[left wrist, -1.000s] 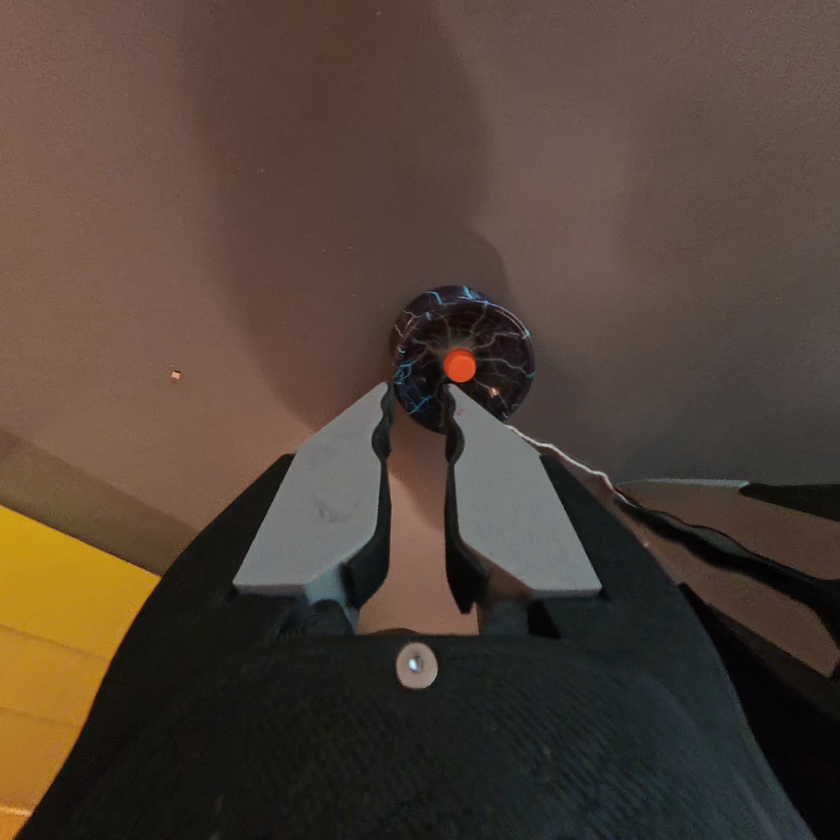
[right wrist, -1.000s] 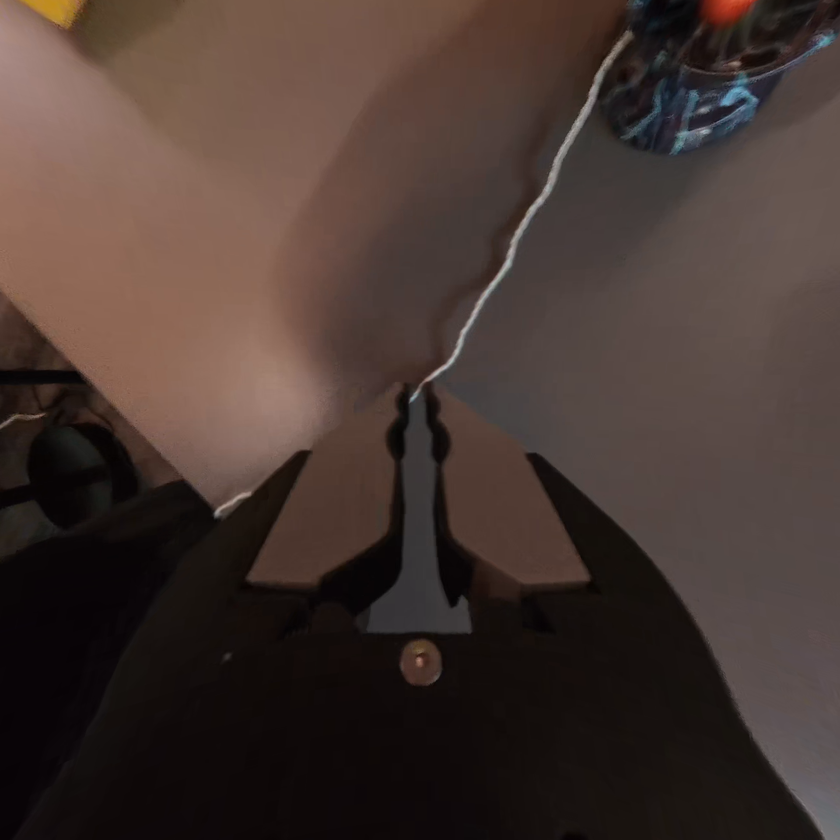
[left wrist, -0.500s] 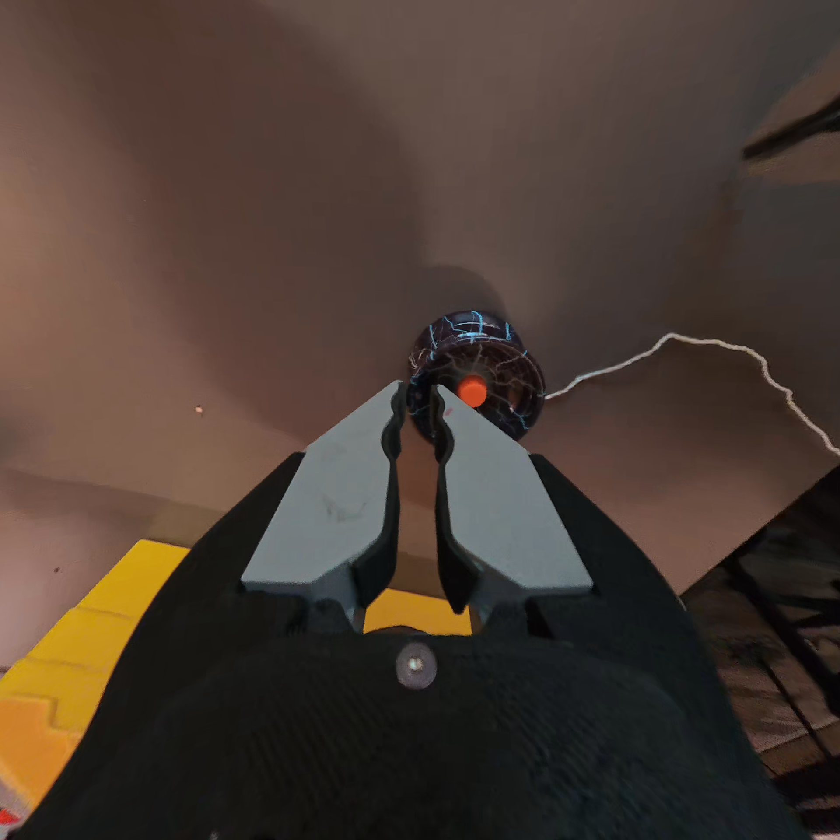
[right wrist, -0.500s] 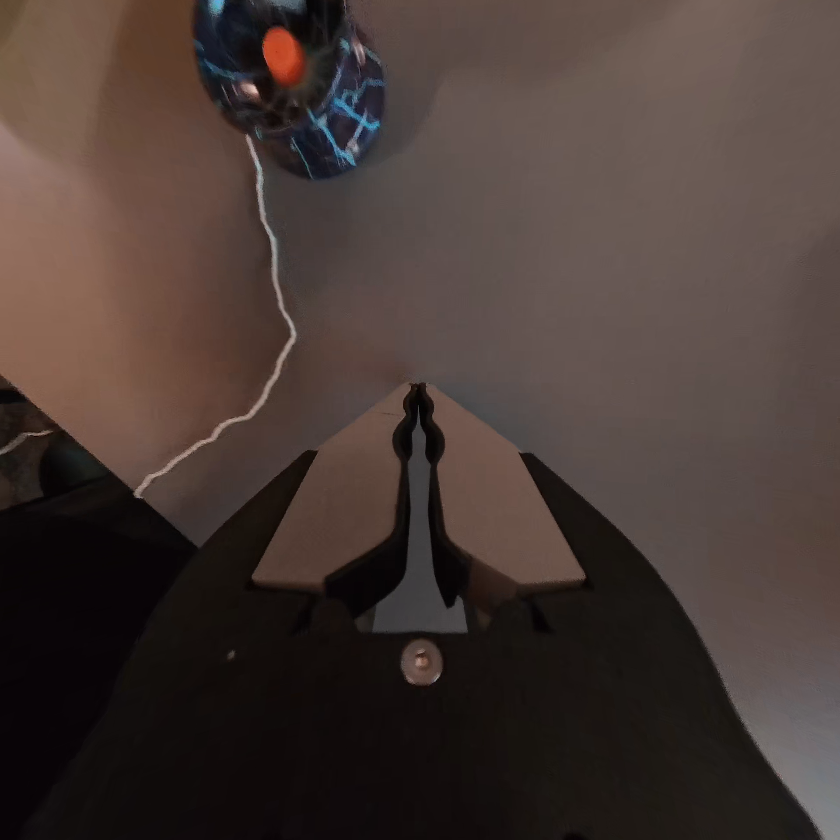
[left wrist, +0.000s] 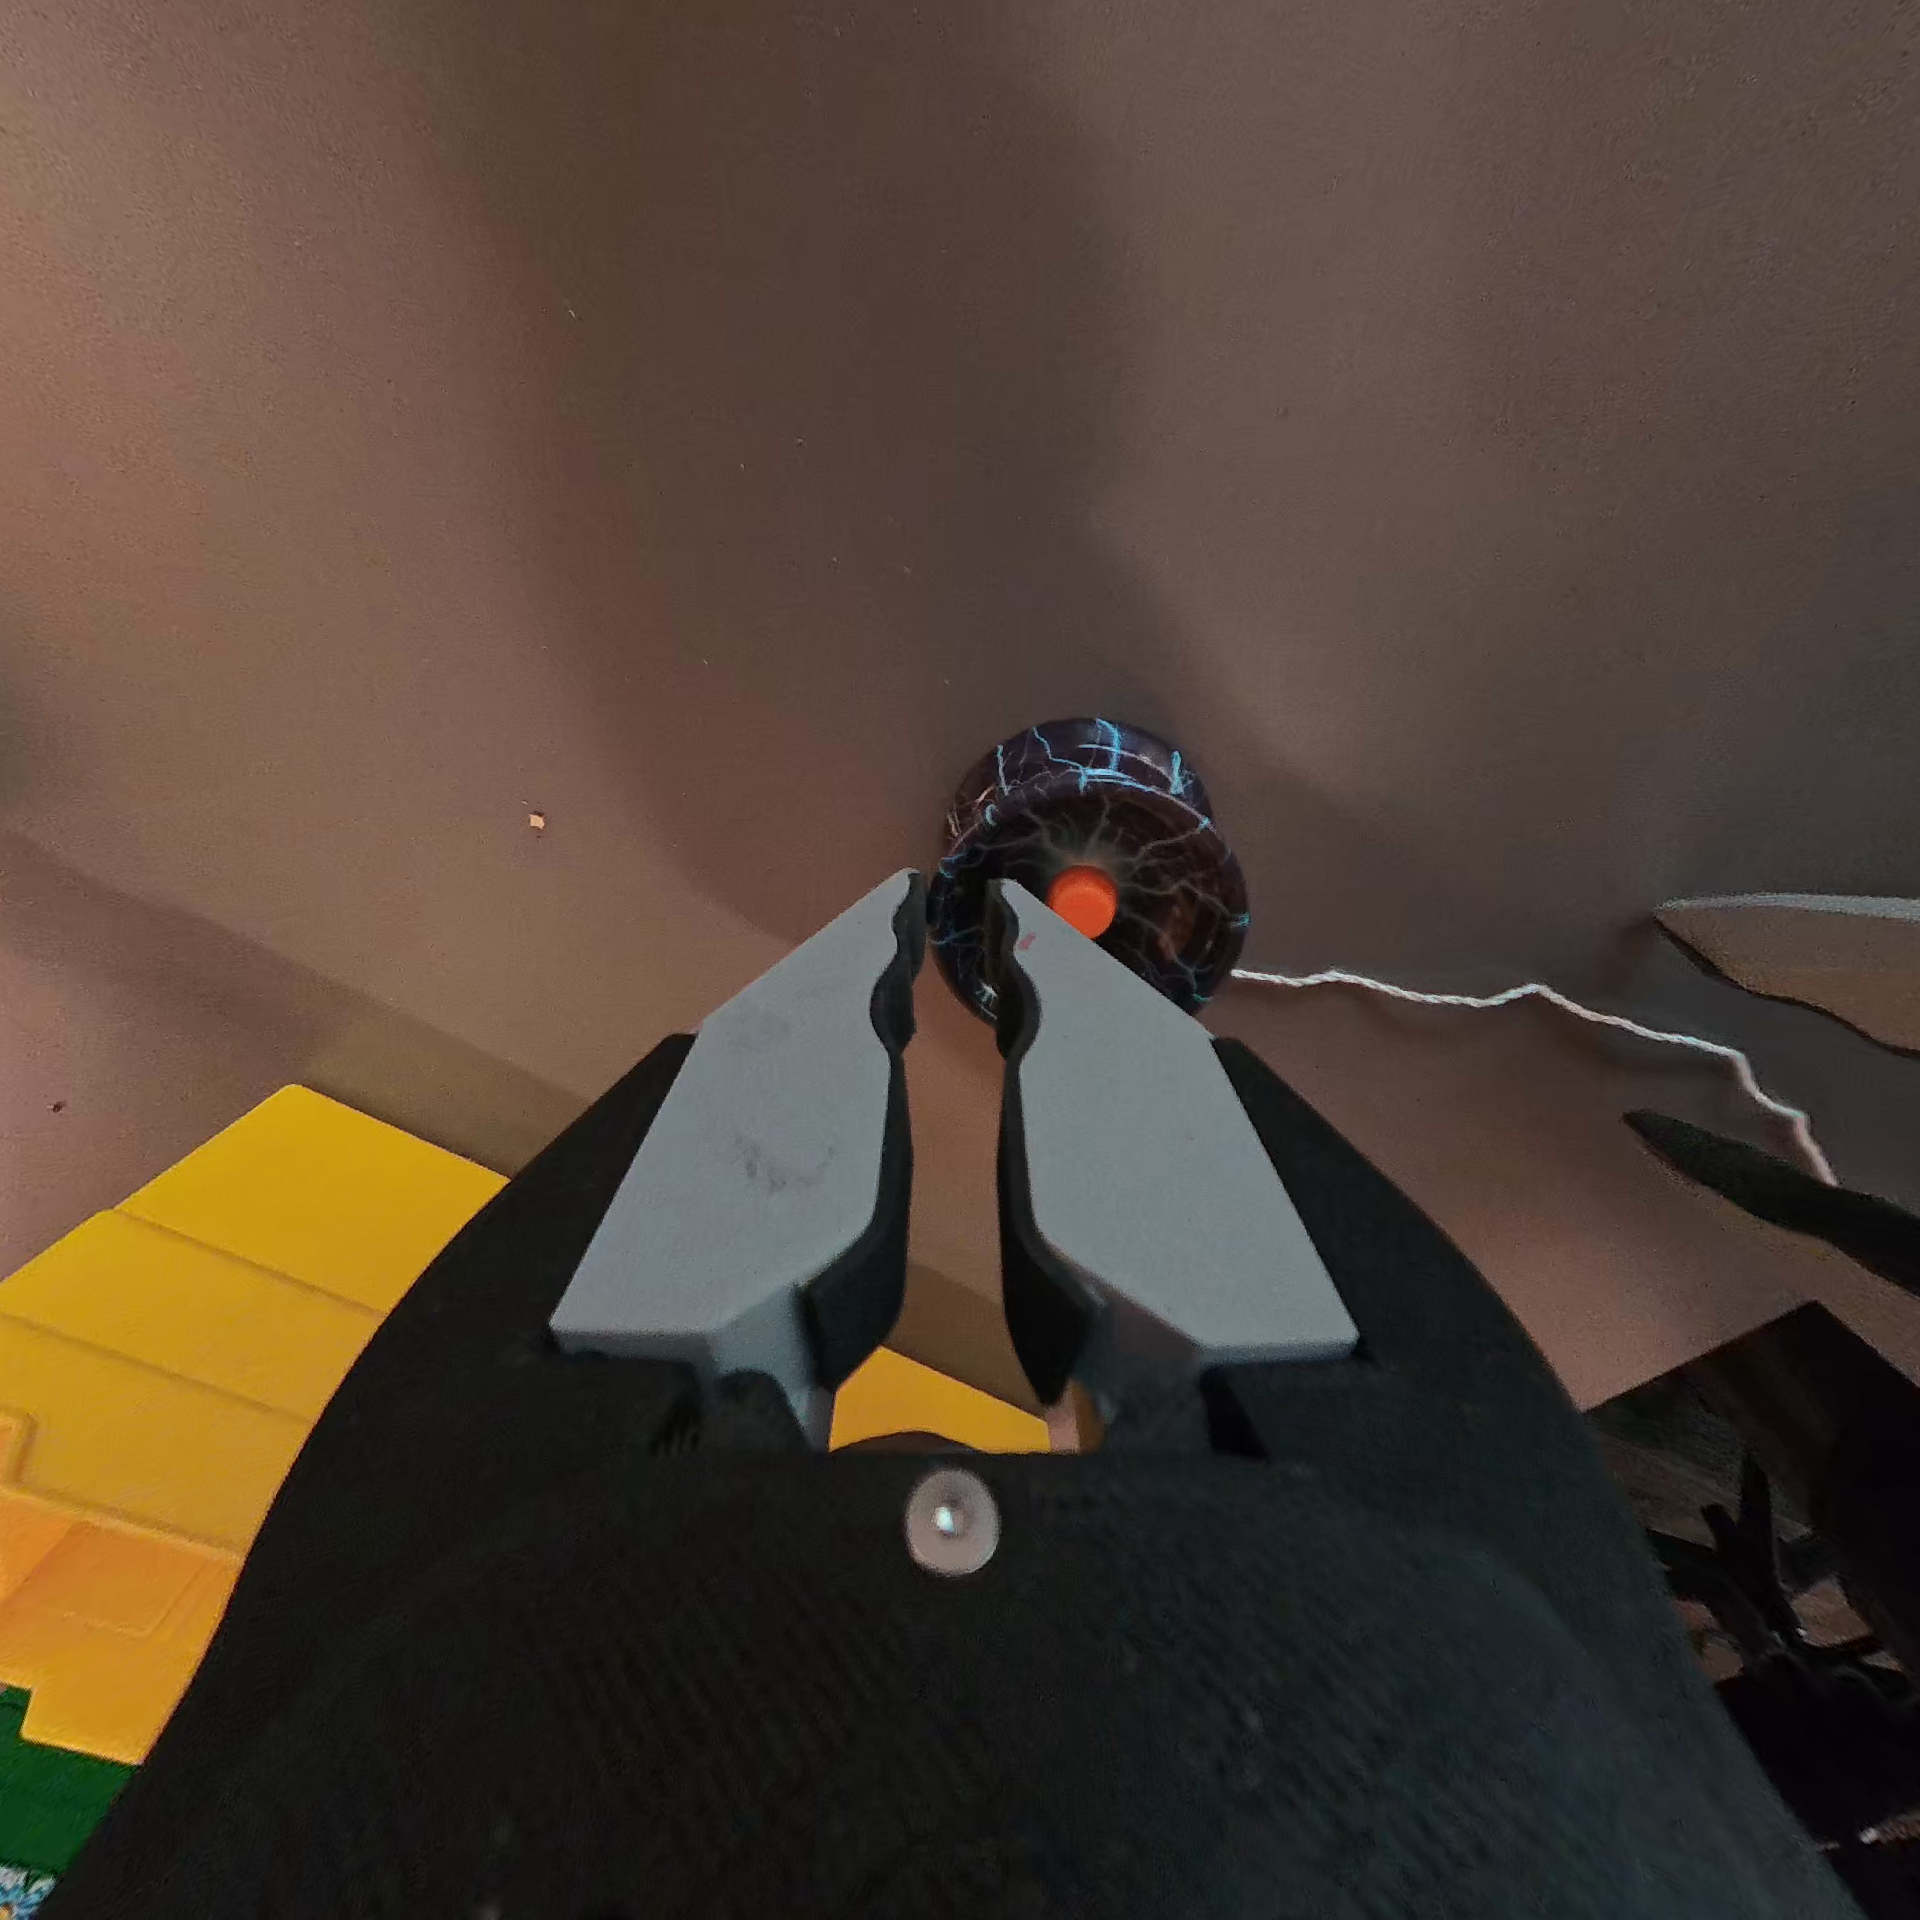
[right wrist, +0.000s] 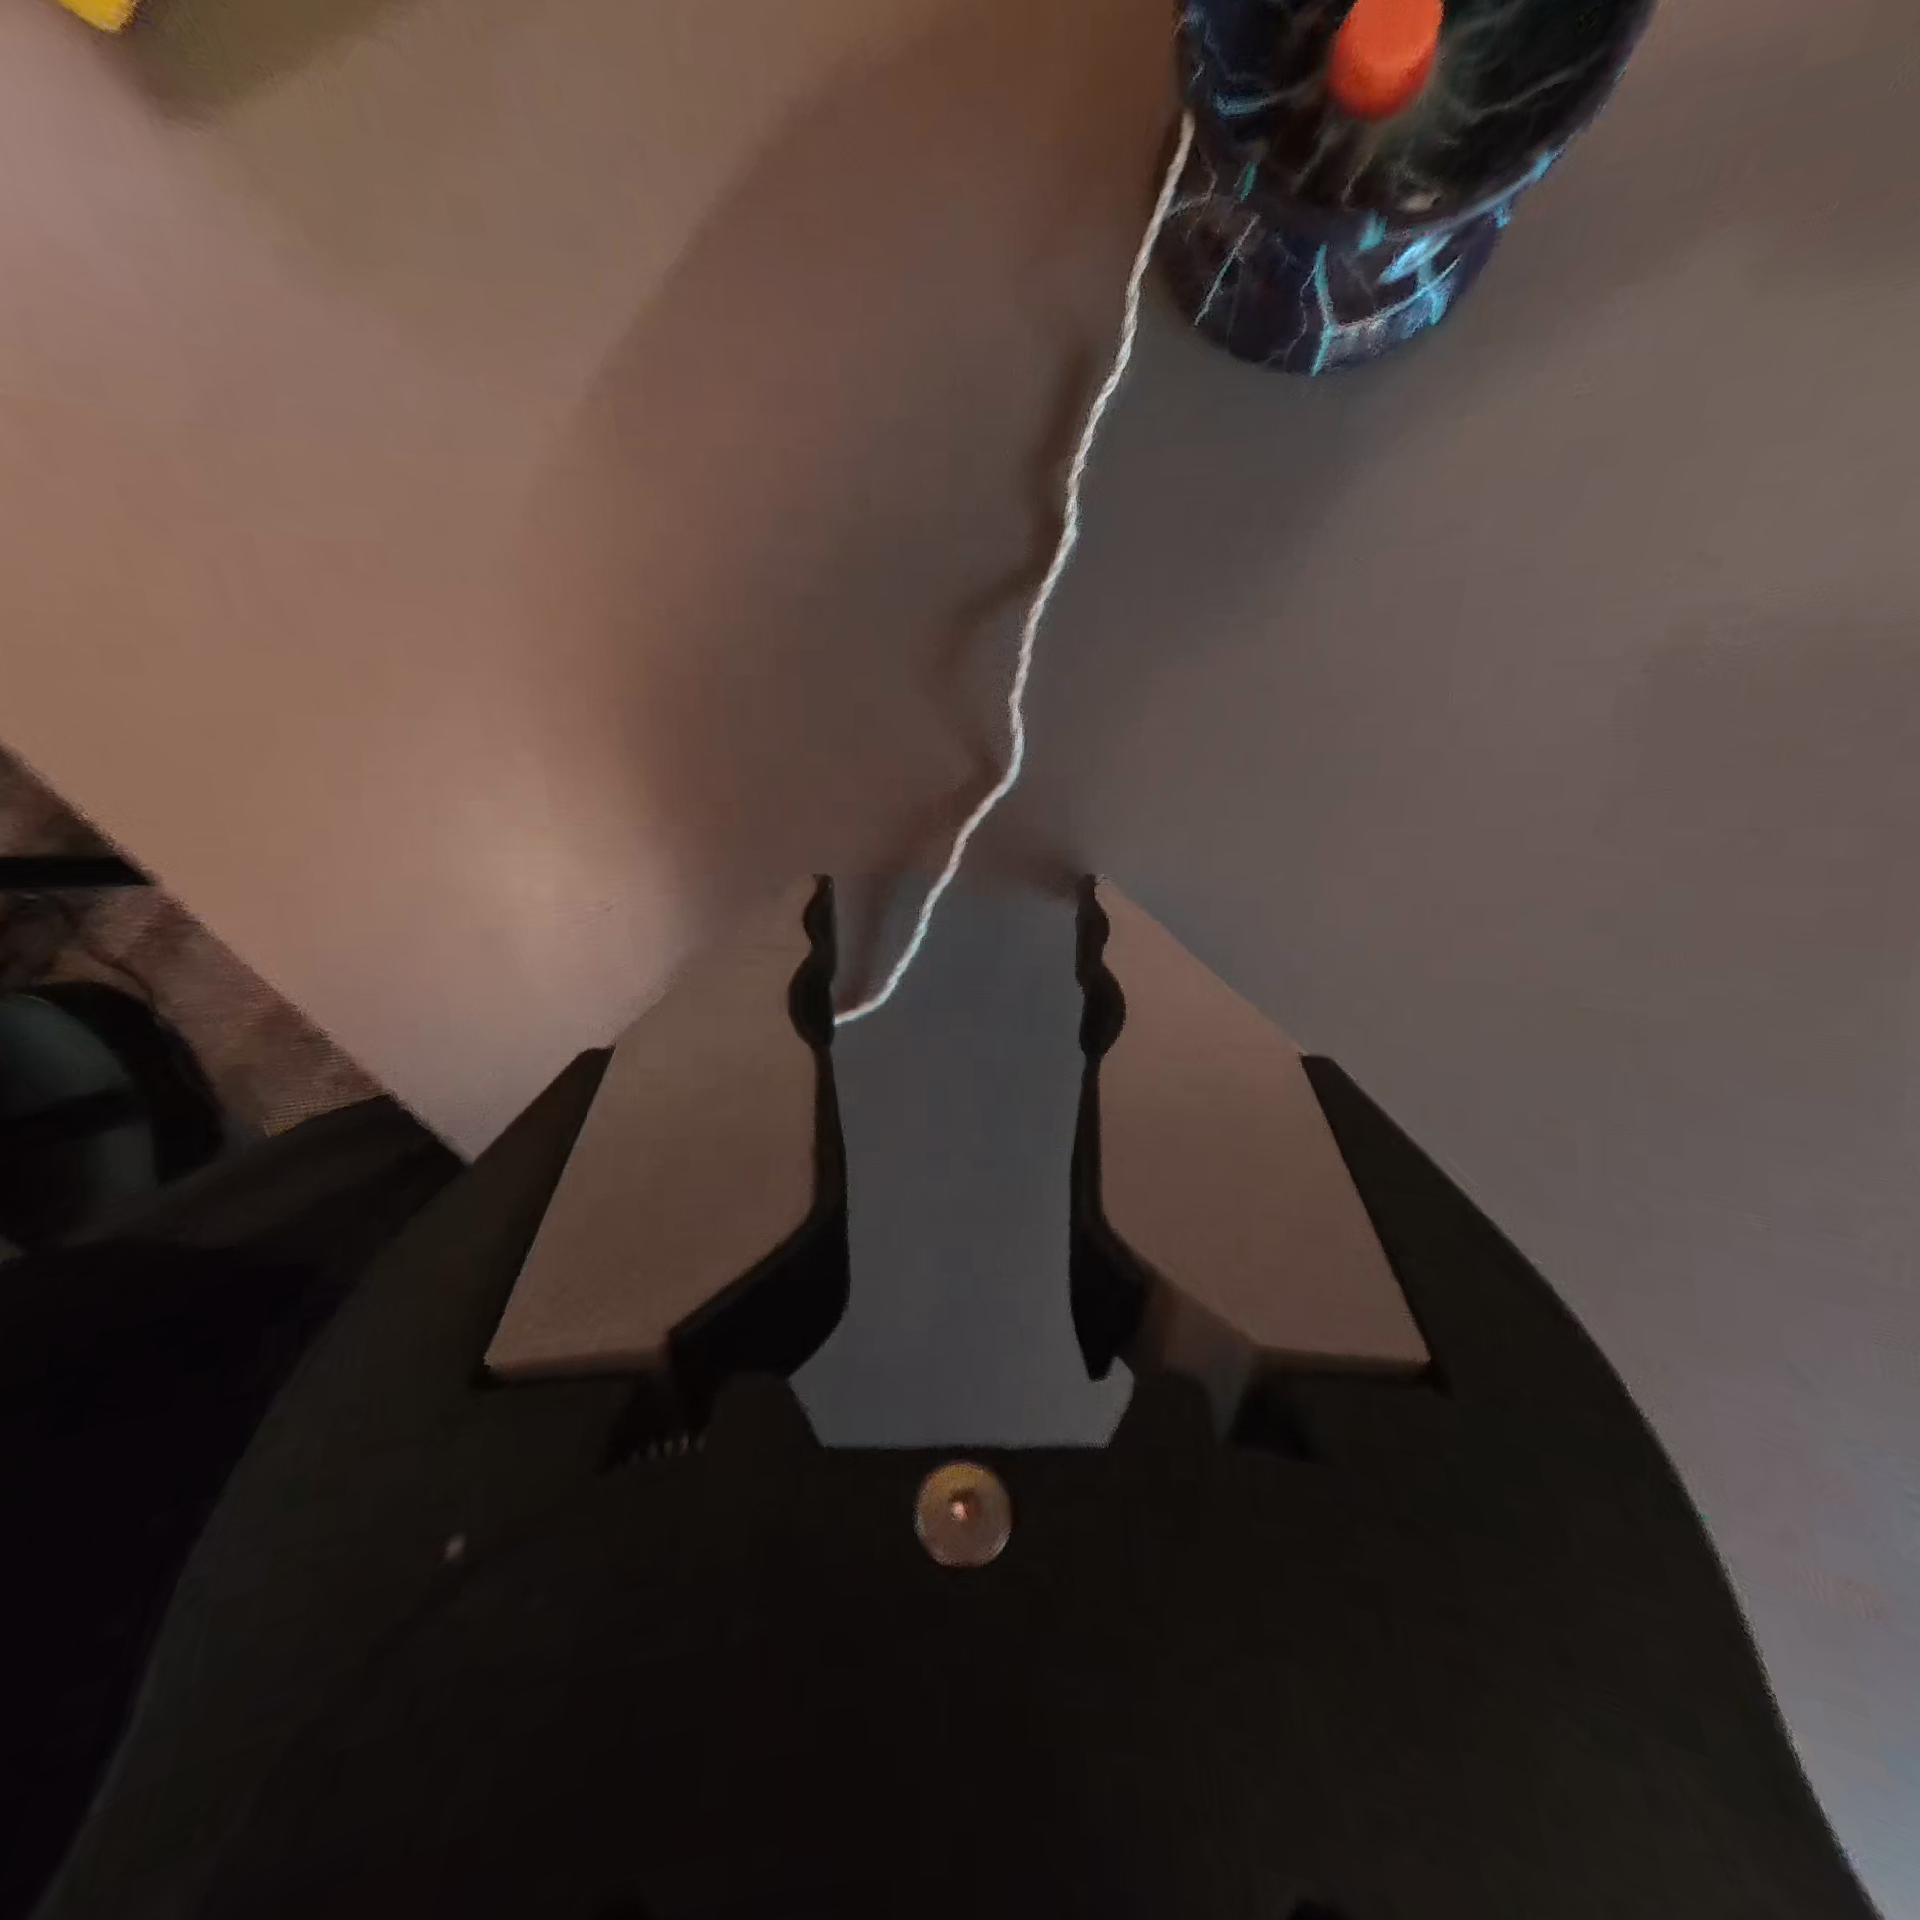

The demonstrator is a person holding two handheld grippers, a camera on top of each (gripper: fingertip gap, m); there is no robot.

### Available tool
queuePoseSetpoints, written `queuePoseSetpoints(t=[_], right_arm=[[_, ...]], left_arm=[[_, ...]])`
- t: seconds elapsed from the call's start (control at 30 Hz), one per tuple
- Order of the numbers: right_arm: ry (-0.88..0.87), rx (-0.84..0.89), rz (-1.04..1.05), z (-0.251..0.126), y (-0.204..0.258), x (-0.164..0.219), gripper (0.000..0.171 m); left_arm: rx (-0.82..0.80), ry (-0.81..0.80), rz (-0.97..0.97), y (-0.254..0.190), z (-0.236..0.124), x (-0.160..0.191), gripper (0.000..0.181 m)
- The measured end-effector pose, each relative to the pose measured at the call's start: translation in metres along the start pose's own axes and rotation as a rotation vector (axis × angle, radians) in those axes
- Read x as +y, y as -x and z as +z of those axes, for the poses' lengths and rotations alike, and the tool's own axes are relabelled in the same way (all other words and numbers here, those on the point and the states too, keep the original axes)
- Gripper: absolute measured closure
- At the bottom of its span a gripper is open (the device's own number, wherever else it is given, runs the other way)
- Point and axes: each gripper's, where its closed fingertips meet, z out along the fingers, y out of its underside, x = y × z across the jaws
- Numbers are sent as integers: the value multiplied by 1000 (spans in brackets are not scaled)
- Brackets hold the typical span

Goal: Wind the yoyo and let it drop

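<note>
A dark yoyo (left wrist: pixel 1122 831) with blue lightning marks and an orange hub stands on the brown-grey table (left wrist: pixel 935 416). My left gripper (left wrist: pixel 954 891) is shut on the yoyo's near rim. A white string (left wrist: pixel 1507 1003) runs from the yoyo to the right, toward my right gripper's fingers (left wrist: pixel 1787 956). In the right wrist view the yoyo (right wrist: pixel 1340 270) is at the top right. My right gripper (right wrist: pixel 954 883) is open. The string (right wrist: pixel 1039 613) comes down between its fingers and touches the left pad (right wrist: pixel 821 997).
A yellow block (left wrist: pixel 208 1299) with a green part (left wrist: pixel 52 1787) lies at my left gripper's lower left. The table edge and dark clutter on the floor (left wrist: pixel 1787 1538) are at the lower right. Dark objects (right wrist: pixel 83 1091) lie past the table edge in the right wrist view. The gap from one gripper's tips to the other's is roughly 15 cm.
My right gripper has gone from shut to open, and the string now hangs loose between its fingers. My left gripper keeps its hold on the yoyo.
</note>
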Motion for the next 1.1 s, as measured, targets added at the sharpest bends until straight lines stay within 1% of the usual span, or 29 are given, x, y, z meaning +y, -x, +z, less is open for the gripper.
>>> queuePoseSetpoints(t=[0.1,0.17,0.2,0.23,0.37,0.53,0.6,0.7,0.77,0.83,0.9,0.93,0.97,1.0,1.03,1.07,1.1], right_arm=[[-11,79,-91,4,-5,-3,142],[-28,97,-169,4,-5,-2,147],[-39,94,-196,3,-5,0,164],[-51,93,-212,2,-7,2,171],[-32,32,-180,-2,-11,10,171],[-1,53,-84,-11,-47,16,171],[-4,50,-67,-17,-61,14,171],[0,26,-65,-24,-76,6,171],[-8,4,-64,-27,-83,-1,171],[-7,-10,-52,-29,-87,-5,171],[-16,-31,-15,-30,-87,-7,171],[-21,-48,10,-29,-85,-6,171],[-22,-65,36,-28,-83,-5,171],[-26,-81,64,-27,-82,-4,171],[-31,-100,88,-27,-80,-4,171],[-33,-115,105,-26,-78,-4,171],[-33,-119,111,-26,-78,-4,171]], left_arm=[[-2,-4,6,-1,0,1,173],[-5,-9,30,-1,0,1,173],[-4,-11,41,-2,0,2,173],[-3,-10,49,-2,0,3,173],[10,-14,79,-3,-1,8,173],[24,0,180,-11,-2,17,174],[39,-6,278,-21,-3,18,175],[15,-13,472,-34,-4,20,175],[-38,-13,549,-36,-5,19,174],[-39,-26,500,-36,-7,17,173],[-40,-69,376,-32,-11,16,170],[-52,-76,282,-27,-13,19,170],[-49,-85,168,-23,-15,23,164],[-15,-101,43,-24,-16,27,157],[48,-119,-65,-30,-16,31,156],[93,-133,-148,-35,-16,34,152],[108,-131,-214,-36,-13,39,144]])
